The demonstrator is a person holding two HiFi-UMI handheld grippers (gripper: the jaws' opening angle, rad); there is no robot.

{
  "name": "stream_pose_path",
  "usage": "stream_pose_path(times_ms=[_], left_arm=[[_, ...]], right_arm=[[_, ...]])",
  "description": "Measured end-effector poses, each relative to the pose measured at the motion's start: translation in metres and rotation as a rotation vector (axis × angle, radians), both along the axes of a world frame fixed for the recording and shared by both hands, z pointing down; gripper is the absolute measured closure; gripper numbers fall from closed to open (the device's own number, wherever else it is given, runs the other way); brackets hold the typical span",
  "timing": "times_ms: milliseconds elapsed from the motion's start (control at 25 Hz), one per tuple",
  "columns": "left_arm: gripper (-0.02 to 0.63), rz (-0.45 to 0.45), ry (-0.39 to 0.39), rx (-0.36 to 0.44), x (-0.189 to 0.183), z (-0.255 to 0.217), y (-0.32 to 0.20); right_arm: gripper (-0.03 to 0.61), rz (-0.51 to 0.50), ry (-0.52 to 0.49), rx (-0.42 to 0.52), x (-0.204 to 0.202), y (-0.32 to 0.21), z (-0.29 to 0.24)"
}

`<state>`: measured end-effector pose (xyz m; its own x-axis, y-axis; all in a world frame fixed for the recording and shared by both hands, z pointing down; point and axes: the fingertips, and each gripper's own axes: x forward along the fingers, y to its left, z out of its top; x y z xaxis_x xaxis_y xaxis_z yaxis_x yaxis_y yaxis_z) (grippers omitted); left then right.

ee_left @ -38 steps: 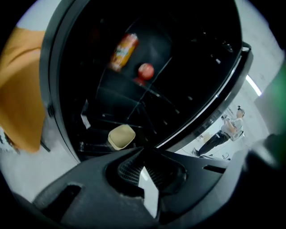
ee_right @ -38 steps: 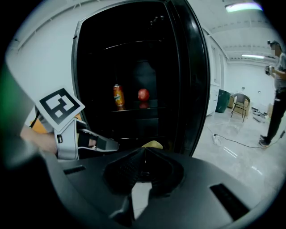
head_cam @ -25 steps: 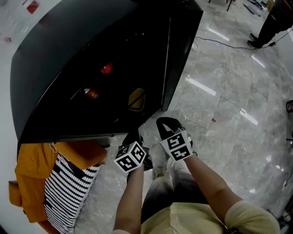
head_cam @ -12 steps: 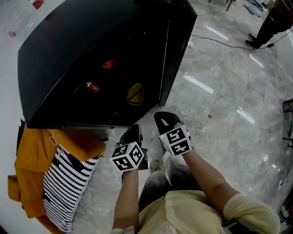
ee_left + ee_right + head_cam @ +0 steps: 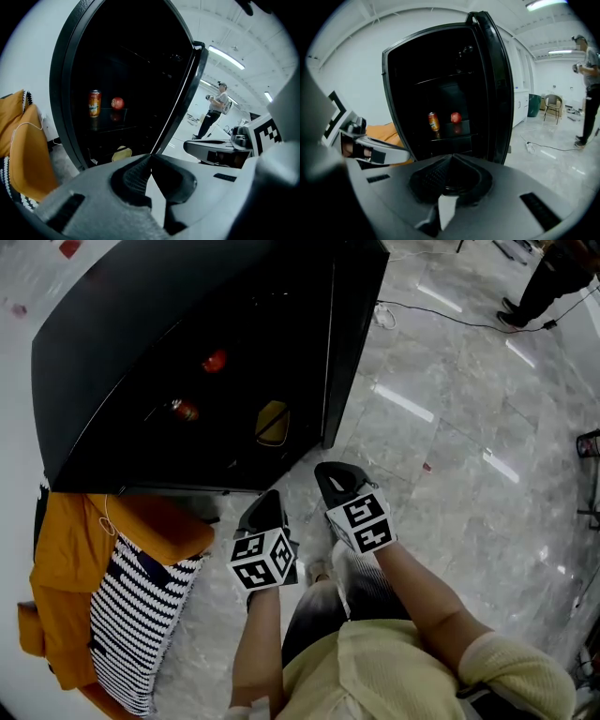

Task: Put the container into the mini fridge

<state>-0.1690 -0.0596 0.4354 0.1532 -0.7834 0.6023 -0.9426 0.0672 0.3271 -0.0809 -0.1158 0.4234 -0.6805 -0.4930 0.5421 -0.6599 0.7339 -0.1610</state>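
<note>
Both tongs were found closed, tips together and nothing between them: the left gripper (image 5: 150,157) and the right gripper (image 5: 451,157) each showed jaws meeting at the front, empty. In the head view the left gripper (image 5: 264,514) and right gripper (image 5: 336,486) were held side by side, low, just in front of the mini fridge (image 5: 141,343), touching nothing. The fridge door (image 5: 352,334) stood open, edge-on to the head camera. The container (image 5: 272,423), a pale yellowish item, lay inside the fridge in the lower section, near the door side; the left gripper view showed it (image 5: 121,153) below the shelf. On that shelf an orange can (image 5: 94,103) stood upright with a red apple (image 5: 117,102) just beside it; the right gripper view confirmed the can (image 5: 433,122) and apple (image 5: 455,117) close together. An orange garment (image 5: 75,559) and a black-and-white striped fabric (image 5: 141,624) lay against the fridge's left side. A cable (image 5: 441,320) ran across the grey marble floor (image 5: 469,446). A person (image 5: 588,93) stood well apart, beyond the door.
</note>
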Motion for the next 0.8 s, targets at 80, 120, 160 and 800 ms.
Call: stream_pose_path(times_ms=[80,120,160,800], left_arm=[[0.592,-0.001,0.004,-0.005,0.001,0.002,0.002],[0.592,-0.002,0.004,-0.009,0.002,0.003,0.003],[0.592,-0.003,0.003,-0.012,0.002,0.003,0.004],[0.592,-0.024,-0.032,-0.068,-0.008,0.012,0.018]], right_arm=[[0.551,0.003,0.001,-0.008,0.002,0.002,0.001],[0.551,0.004,-0.002,-0.01,0.003,0.003,0.002],[0.551,0.003,-0.004,-0.013,0.004,0.005,0.002],[0.551,-0.042,-0.013,-0.025,-0.009,0.012,0.01]])
